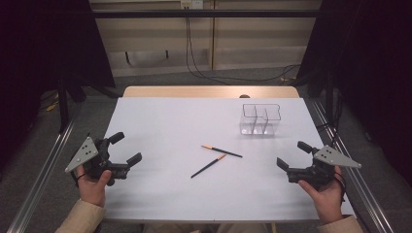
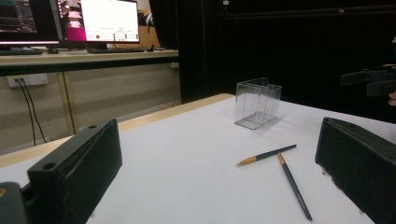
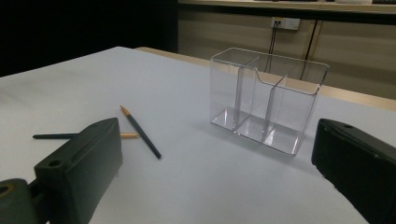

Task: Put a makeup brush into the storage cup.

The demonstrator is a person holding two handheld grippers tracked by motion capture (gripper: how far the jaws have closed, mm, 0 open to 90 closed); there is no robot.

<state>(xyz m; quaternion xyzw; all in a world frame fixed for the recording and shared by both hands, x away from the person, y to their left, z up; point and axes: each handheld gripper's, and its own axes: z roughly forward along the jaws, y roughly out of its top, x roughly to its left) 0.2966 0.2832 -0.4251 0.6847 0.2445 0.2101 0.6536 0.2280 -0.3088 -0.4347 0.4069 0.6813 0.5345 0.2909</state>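
Two dark pencils with orange ends lie near the middle of the white table (image 1: 160, 121). One pencil (image 1: 222, 151) (image 2: 266, 155) (image 3: 140, 131) lies farther back. The other pencil (image 1: 209, 166) (image 2: 294, 186) (image 3: 70, 136) lies nearer, their orange ends close together. A clear plastic organizer (image 1: 261, 120) (image 2: 258, 102) (image 3: 266, 100) with several empty compartments stands upright at the back right. My left gripper (image 1: 127, 147) (image 2: 219, 154) is held at the table's left edge, open and empty. My right gripper (image 1: 291, 154) (image 3: 217, 158) is held at the right edge, open and empty, and its jaws point at the organizer.
A wooden strip (image 1: 209, 91) borders the table's far edge. Metal rails (image 1: 46, 165) run along both sides. Cables (image 1: 228, 75) lie on the floor behind. Monitors (image 2: 98, 21) stand on a desk beyond the table. The right gripper (image 2: 369, 81) appears far right in the left gripper view.
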